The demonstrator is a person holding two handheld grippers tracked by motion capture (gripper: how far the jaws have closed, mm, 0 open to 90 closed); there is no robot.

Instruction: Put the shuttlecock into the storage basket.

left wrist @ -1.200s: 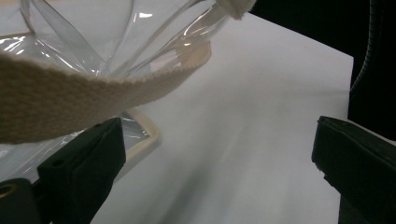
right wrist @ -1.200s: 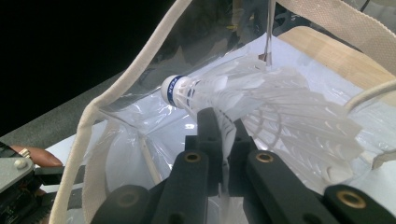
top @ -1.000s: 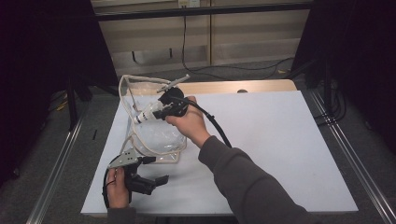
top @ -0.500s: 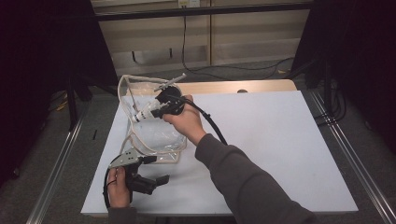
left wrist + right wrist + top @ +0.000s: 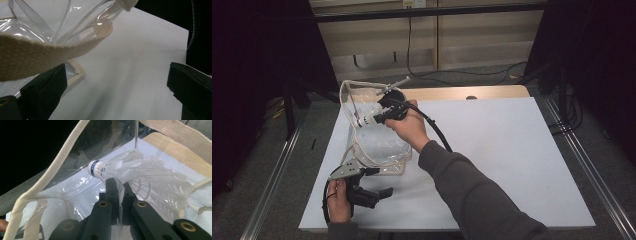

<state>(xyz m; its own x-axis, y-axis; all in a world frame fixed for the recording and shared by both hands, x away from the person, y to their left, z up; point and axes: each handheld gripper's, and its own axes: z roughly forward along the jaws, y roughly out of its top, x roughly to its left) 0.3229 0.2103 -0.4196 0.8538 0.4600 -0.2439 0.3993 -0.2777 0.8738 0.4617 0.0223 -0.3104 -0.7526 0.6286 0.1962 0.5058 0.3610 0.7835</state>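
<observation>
A clear plastic bag [image 5: 379, 147] with cream webbing trim stands open on the white table top [image 5: 512, 150] at the left. My right gripper [image 5: 374, 118] hovers at the bag's mouth, shut on a white shuttlecock [image 5: 363, 120]. In the right gripper view the jaws [image 5: 117, 186] pinch the shuttlecock's feather skirt [image 5: 140, 175], its blue-banded cork pointing away into the bag [image 5: 75, 187]. My left gripper [image 5: 379, 182] rests low near the table's front left corner, open. A cream strap [image 5: 50, 50] of the bag [image 5: 37, 15] crosses above its left jaw, with bare table between the jaws [image 5: 115, 85].
A wooden strip [image 5: 462, 93] runs along the table's far edge. Metal rails [image 5: 582, 165] flank the table on both sides. Cables [image 5: 472, 72] lie on the floor behind. The right gripper's black cable [image 5: 437, 131] trails over the forearm.
My right gripper has shifted slightly up and away with the shuttlecock still in it. The left gripper has stayed where it was.
</observation>
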